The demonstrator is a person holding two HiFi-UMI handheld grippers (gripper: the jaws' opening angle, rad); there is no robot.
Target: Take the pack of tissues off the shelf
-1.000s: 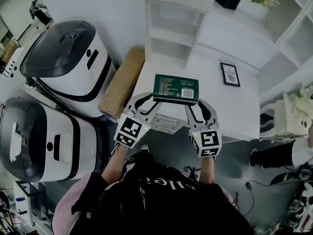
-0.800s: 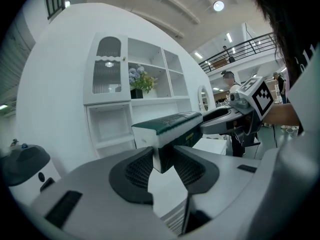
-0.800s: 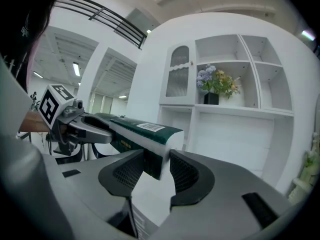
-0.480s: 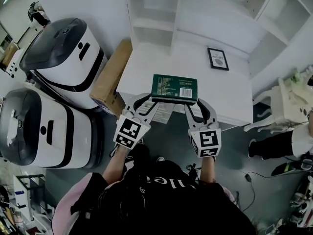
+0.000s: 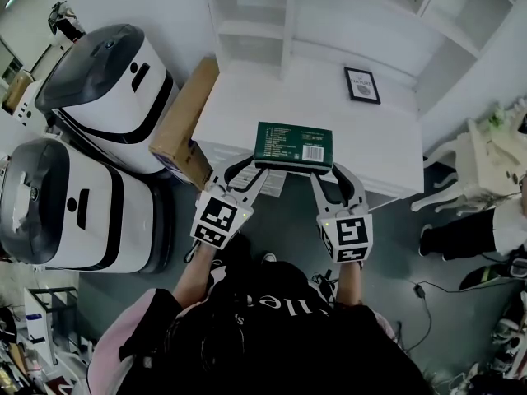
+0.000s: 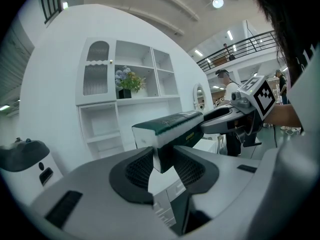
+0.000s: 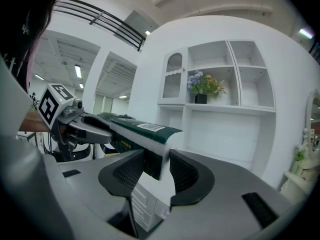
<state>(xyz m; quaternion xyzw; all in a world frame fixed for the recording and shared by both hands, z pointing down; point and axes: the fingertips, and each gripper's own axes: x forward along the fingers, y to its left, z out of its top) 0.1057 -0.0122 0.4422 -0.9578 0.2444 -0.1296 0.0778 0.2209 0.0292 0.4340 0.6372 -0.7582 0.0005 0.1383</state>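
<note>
A dark green pack of tissues [image 5: 294,146] with a white barcode label is held in the air between both grippers, above the front edge of a white desk [image 5: 247,113]. My left gripper [image 5: 255,174] is shut on the pack's left end [image 6: 165,134]. My right gripper [image 5: 323,176] is shut on its right end [image 7: 145,134]. In each gripper view the black ribbed pads press on the pack's end, and the other gripper shows beyond it. The white shelf unit [image 5: 247,31] stands at the back of the desk, away from the pack.
A framed picture [image 5: 362,85] lies on the desk. A brown cardboard box [image 5: 183,122] leans beside the desk's left side. Two large white and black machines [image 5: 99,81] stand at the left. A potted plant [image 7: 202,86] sits on the shelf. A person [image 5: 473,237] is at the right edge.
Both grippers with the pack have drawn back from the shelf unit toward the desk's front edge. The grip on the pack looks the same.
</note>
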